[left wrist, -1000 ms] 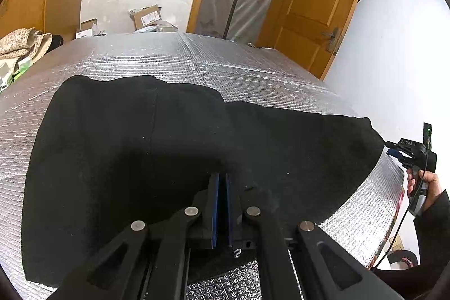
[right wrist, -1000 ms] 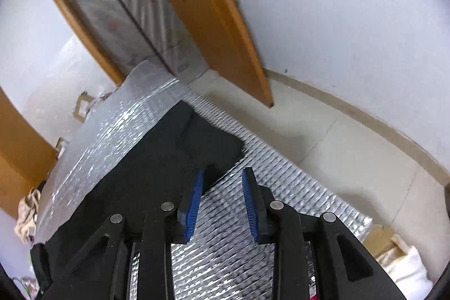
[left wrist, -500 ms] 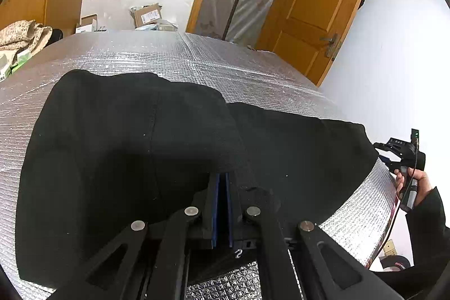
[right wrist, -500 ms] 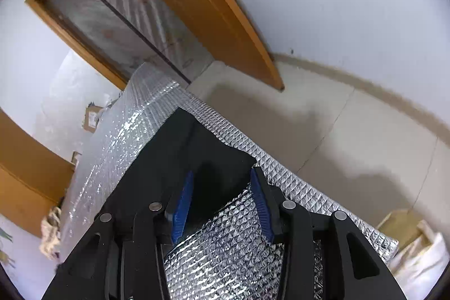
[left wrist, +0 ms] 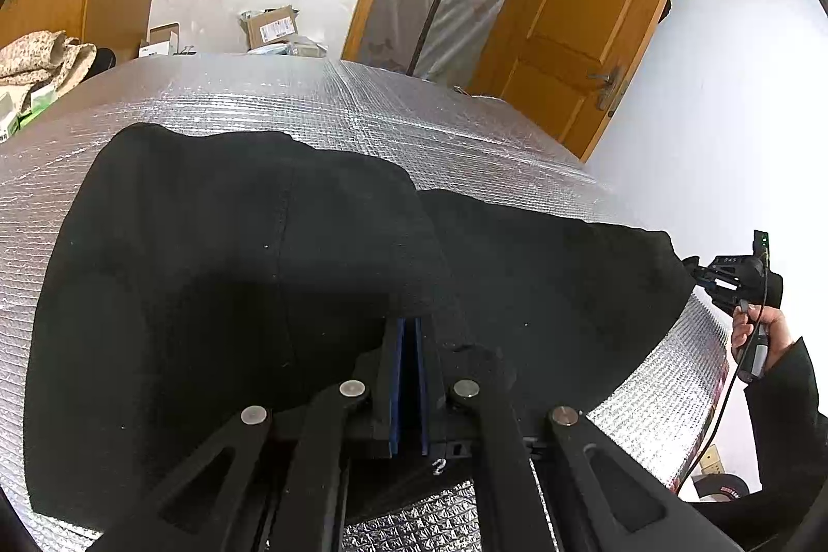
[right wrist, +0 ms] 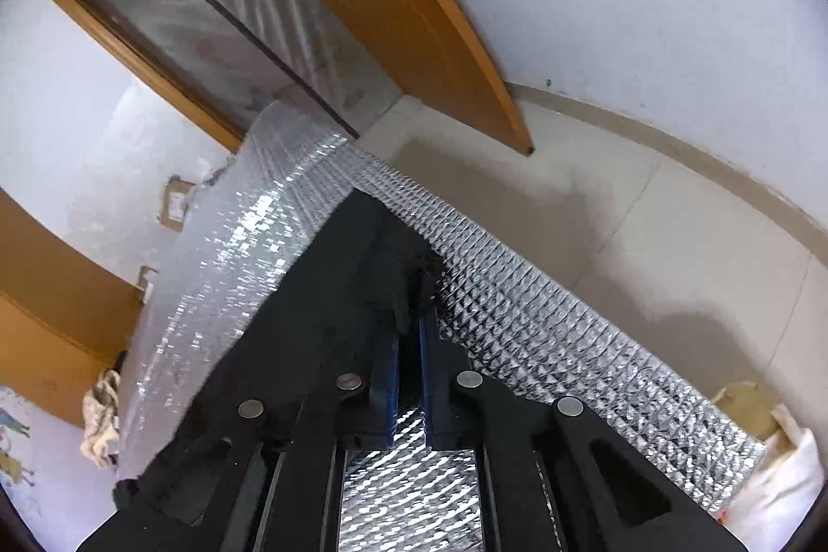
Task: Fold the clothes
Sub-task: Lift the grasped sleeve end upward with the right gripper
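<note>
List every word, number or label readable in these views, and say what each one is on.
"2": handwritten in white on the left hand-held gripper body, below its blue pads.
Cardboard box behind the table: a white label, print too small to read.
Right hand-held gripper in the left wrist view: light marking on its black top, too blurred to read.
Small boxes at the left edge: print unreadable.

place: home room | signs: wooden door (left wrist: pixel 585 50), cardboard boxes (left wrist: pixel 271 27), foil-covered table (left wrist: pixel 310 97)
</note>
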Tool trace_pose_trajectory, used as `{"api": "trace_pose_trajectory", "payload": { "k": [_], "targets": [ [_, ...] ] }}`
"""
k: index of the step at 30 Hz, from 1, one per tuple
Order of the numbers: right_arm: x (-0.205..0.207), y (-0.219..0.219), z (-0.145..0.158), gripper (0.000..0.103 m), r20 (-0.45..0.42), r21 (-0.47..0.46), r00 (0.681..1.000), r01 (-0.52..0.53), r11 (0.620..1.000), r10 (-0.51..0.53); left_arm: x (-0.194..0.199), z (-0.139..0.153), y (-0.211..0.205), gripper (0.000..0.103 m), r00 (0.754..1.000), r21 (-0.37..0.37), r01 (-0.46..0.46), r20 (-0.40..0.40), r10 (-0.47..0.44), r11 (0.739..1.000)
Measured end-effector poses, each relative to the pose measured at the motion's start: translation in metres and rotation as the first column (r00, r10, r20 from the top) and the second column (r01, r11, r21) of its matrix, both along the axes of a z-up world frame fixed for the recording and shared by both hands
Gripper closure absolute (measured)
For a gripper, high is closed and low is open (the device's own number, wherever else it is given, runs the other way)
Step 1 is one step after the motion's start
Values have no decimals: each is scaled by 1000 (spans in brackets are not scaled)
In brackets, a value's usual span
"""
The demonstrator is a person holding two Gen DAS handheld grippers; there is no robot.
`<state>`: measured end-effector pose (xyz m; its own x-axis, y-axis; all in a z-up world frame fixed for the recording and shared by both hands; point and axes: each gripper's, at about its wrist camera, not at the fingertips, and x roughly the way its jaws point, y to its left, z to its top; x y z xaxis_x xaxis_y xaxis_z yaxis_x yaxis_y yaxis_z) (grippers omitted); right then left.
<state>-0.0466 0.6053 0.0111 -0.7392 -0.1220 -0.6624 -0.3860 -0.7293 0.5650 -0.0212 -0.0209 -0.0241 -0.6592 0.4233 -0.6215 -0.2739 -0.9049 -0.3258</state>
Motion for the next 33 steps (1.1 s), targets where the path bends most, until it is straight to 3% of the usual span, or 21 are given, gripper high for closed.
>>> {"api": "trace_pose_trajectory", "payload": {
  "k": [9,16,25,33],
  "targets": [
    [13,-19,47,97,-178,-37,980,-99,994,91,1,0,0,99,1000,0,0,0,0,1000],
    [12,-68,87,97,-278,-9,927,-264,965,251,1,4,4,99,1000,-21,-2,-2,2,1000],
    [12,-147,114,97,-346,6,814,-494,869,466,5,12,3,99,1000,-35,-12,-14,12,999],
    [1,-231,101,97,-313,-21,698,-683,730,644,11,17,-2,99,999,-29,-21,-34,20,999]
  ]
}}
